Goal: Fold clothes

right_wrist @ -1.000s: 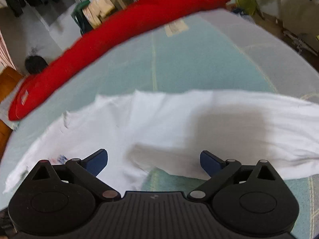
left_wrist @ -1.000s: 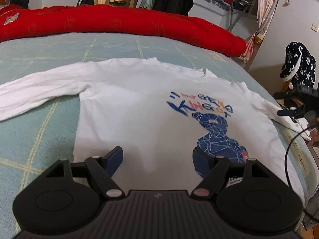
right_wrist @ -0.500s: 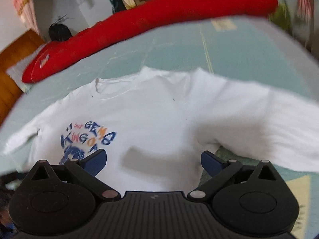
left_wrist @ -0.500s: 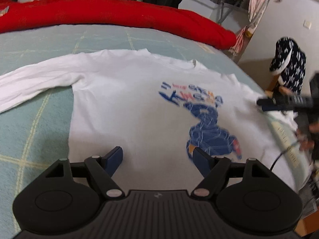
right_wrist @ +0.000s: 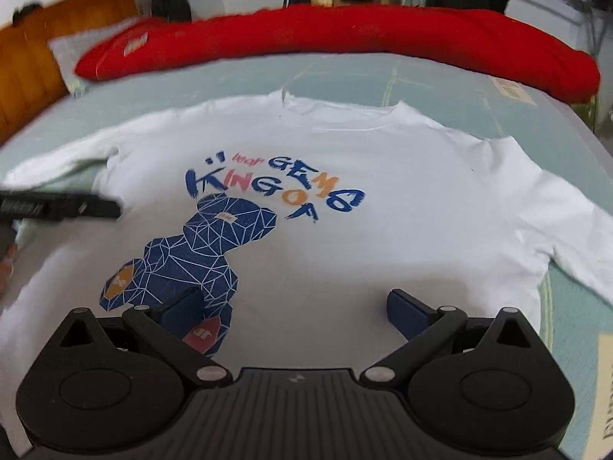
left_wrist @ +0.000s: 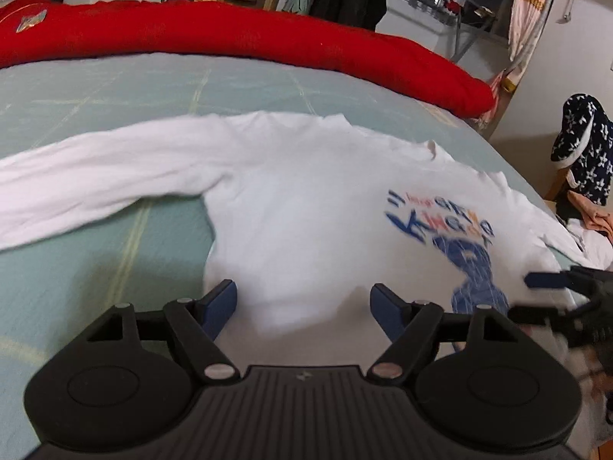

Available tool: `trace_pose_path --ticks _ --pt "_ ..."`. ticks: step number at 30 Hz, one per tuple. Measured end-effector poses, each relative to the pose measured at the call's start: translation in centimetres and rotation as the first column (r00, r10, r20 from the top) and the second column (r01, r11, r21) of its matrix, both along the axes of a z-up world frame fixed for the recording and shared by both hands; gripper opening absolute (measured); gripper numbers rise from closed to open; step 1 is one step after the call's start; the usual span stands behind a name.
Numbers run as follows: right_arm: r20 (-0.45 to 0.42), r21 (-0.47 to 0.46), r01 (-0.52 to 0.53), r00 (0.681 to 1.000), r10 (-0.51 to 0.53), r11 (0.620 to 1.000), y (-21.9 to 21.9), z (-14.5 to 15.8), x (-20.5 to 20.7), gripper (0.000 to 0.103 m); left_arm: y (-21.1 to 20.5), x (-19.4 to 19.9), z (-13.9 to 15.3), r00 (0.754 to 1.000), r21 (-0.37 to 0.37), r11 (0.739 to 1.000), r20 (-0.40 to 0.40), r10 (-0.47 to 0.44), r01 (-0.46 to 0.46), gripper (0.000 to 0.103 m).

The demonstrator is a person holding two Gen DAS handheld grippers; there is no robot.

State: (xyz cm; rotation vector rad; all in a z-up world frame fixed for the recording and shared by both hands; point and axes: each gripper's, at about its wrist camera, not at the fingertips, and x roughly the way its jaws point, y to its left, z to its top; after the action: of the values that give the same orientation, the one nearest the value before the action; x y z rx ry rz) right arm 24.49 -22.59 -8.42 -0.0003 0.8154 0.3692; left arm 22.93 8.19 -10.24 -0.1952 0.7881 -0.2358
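Shirt (right_wrist: 345, 237) lies flat, print up, on the bed (left_wrist: 95, 268), sleeves spread, red quilt (left_wrist: 230, 38) beyond it. Your left gripper (left_wrist: 302, 306) and right gripper (right_wrist: 295, 306) both hover near the hem, fingers wide and empty. Bring each down at a hem corner, pinch both layers together, and lift evenly so the body doesn't bunch.

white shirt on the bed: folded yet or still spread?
Spread flat. The white shirt lies face up on the bed, print showing whole, both sleeves stretched out sideways, no fold in the body.
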Motion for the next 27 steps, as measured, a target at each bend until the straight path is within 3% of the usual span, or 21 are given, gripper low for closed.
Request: trace_pose_path --ticks 3,8,10,13,18,20,23,27 --pt "0.013 0.045 0.016 1.000 -0.017 0.999 -0.8 -0.4 -0.4 0.103 0.1 0.3 1.5 0.999 0.009 1.000 -0.039 -0.013 0.013 0.077" --pt "0.026 0.018 0.023 0.999 -0.024 1.000 -0.1 -0.4 -0.4 0.103 -1.3 4.4 4.7 0.995 0.028 0.997 0.075 -0.071 0.069 0.077" --pt "0.026 0.019 0.028 0.999 -0.028 0.999 0.0 -0.5 -0.4 0.103 -2.2 6.9 4.1 0.994 0.029 0.997 0.071 -0.077 0.075 0.077" --pt "0.026 0.021 0.029 0.999 -0.030 0.999 0.0 -0.6 -0.3 0.103 -2.8 10.1 1.5 0.998 0.053 0.997 -0.027 -0.055 0.056 0.076" --pt "0.035 0.027 0.026 0.999 -0.027 0.999 -0.1 -0.8 -0.4 0.103 -2.1 12.4 0.8 1.000 0.040 0.999 -0.019 -0.017 0.018 0.077" --pt "0.039 0.030 0.024 0.999 -0.025 0.999 -0.2 -0.8 -0.4 0.103 -1.1 13.9 1.1 0.996 -0.019 0.999 -0.077 0.048 -0.050 0.076" --pt "0.046 0.036 0.020 0.999 -0.022 0.999 -0.3 -0.8 -0.5 0.103 -0.3 14.9 2.1 0.993 -0.071 0.994 -0.095 0.074 -0.081 0.076" --pt "0.054 0.041 0.017 0.998 -0.019 0.999 -0.4 -0.8 -0.7 0.103 -1.9 15.4 1.8 0.995 -0.023 1.000 -0.098 -0.005 0.003 0.078"
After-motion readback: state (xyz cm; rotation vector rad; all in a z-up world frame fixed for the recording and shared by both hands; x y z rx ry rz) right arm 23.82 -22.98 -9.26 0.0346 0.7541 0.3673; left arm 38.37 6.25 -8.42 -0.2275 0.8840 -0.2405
